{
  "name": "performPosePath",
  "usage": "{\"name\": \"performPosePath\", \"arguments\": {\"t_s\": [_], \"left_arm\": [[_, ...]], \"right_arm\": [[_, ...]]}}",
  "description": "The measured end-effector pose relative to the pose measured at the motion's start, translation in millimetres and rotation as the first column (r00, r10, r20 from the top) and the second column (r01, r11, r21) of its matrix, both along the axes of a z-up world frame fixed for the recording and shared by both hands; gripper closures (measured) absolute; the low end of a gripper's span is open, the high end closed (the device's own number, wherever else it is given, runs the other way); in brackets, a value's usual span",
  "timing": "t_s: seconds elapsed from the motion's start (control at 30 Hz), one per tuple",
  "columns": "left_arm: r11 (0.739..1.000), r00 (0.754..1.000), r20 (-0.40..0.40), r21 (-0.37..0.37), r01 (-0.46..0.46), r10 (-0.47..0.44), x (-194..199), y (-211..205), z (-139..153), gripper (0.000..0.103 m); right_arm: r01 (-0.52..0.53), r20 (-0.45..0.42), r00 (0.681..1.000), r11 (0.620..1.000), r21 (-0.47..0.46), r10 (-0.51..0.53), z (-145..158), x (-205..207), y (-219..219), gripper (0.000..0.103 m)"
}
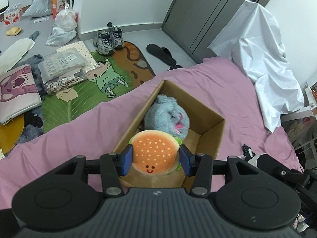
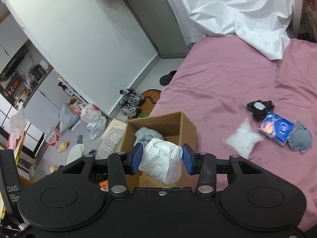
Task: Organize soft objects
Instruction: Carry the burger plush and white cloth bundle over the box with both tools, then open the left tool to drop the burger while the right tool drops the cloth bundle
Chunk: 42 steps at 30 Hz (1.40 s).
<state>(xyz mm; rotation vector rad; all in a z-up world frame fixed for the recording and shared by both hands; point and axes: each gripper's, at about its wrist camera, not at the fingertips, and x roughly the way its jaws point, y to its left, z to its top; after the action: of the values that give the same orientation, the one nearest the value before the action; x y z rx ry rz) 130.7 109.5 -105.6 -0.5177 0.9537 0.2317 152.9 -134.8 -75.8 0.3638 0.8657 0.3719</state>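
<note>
Over box (image 1: 212, 128) | burger plush (image 1: 155, 151): orange, speckled, smiling | left-held

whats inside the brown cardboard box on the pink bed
A fluffy grey plush toy lies inside the brown cardboard box. The held burger plush covers the near floor.

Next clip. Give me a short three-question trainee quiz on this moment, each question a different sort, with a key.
1. True or false: the left gripper holds the burger plush over the cardboard box.
2. Multiple choice: what already lies in the box? A) a grey furry plush B) a sneaker C) a tissue pack
3. Fill in: the right gripper holds a wrapped ____ bundle.

Key
1. True; both pads press the burger's sides.
2. A, the grey furry plush.
3. White. The blue tissue pack and the clear bag lie on the pink bedsheet.
</note>
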Motion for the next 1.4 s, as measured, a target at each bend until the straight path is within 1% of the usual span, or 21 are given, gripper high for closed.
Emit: {"name": "performPosePath", "arguments": {"t_s": [0.23, 0.47, 0.6, 0.7, 0.87, 0.93, 0.97, 1.0, 1.07, 1.17, 1.27, 1.33, 1.37, 1.4], "left_arm": [[1.000, 0.999, -0.048, -0.016, -0.004, 0.004, 14, 10, -15, 0.054], [1.000, 0.997, -0.078, -0.022, -0.006, 0.004, 31, 15, -28, 0.053], [0.999, 0.995, -0.099, -0.033, 0.008, -0.011, 40, 13, -37, 0.053], [0.999, 0.993, -0.119, -0.027, 0.022, -0.025, 45, 9, -41, 0.053], [0.999, 0.989, -0.144, -0.026, 0.035, -0.038, 50, 9, -42, 0.048], [0.999, 0.987, -0.155, -0.030, 0.036, -0.040, 52, 8, -41, 0.045], [0.999, 0.987, -0.157, -0.030, 0.041, -0.045, 52, 7, -40, 0.042], [0.998, 0.986, -0.157, -0.028, 0.047, -0.051, 53, 6, -39, 0.038], [0.998, 0.987, -0.151, -0.019, 0.055, -0.057, 53, 5, -35, 0.034], [0.999, 0.989, -0.139, -0.013, 0.043, -0.045, 52, 7, -28, 0.032], [1.000, 0.992, -0.123, 0.012, 0.026, -0.024, 50, 10, -20, 0.030], [1.000, 0.993, -0.116, 0.020, 0.015, -0.012, 49, 13, -16, 0.030], [1.000, 0.993, -0.115, 0.022, 0.012, -0.009, 49, 14, -15, 0.029], [1.000, 0.993, -0.114, 0.026, 0.008, -0.005, 48, 14, -13, 0.029]], "right_arm": [[-0.027, -0.021, 0.999, 1.000, -0.013, 0.027, -7, 14, 16, 0.060], [-0.034, -0.057, 0.998, 0.999, -0.017, 0.033, -16, 31, 26, 0.060], [-0.042, -0.074, 0.996, 0.999, -0.026, 0.040, -23, 38, 32, 0.060], [-0.040, -0.088, 0.995, 0.999, -0.031, 0.037, -28, 44, 34, 0.060], [-0.040, -0.105, 0.994, 0.999, -0.027, 0.036, -34, 51, 37, 0.060], [-0.041, -0.107, 0.994, 0.999, -0.027, 0.037, -34, 54, 39, 0.060], [-0.040, -0.107, 0.994, 0.999, -0.026, 0.037, -34, 55, 39, 0.060], [-0.040, -0.108, 0.993, 0.999, -0.024, 0.038, -34, 56, 39, 0.060], [-0.042, -0.107, 0.994, 0.999, -0.021, 0.039, -34, 58, 40, 0.060], [-0.041, -0.107, 0.994, 0.999, -0.014, 0.039, -33, 62, 41, 0.059], [-0.036, -0.104, 0.994, 0.999, -0.004, 0.036, -30, 64, 42, 0.058], [-0.021, -0.095, 0.995, 1.000, 0.016, 0.023, -28, 65, 40, 0.047], [-0.010, -0.097, 0.995, 1.000, 0.024, 0.013, -27, 65, 38, 0.033], [0.004, -0.095, 0.995, 1.000, 0.028, -0.001, -26, 64, 36, 0.028]]}}
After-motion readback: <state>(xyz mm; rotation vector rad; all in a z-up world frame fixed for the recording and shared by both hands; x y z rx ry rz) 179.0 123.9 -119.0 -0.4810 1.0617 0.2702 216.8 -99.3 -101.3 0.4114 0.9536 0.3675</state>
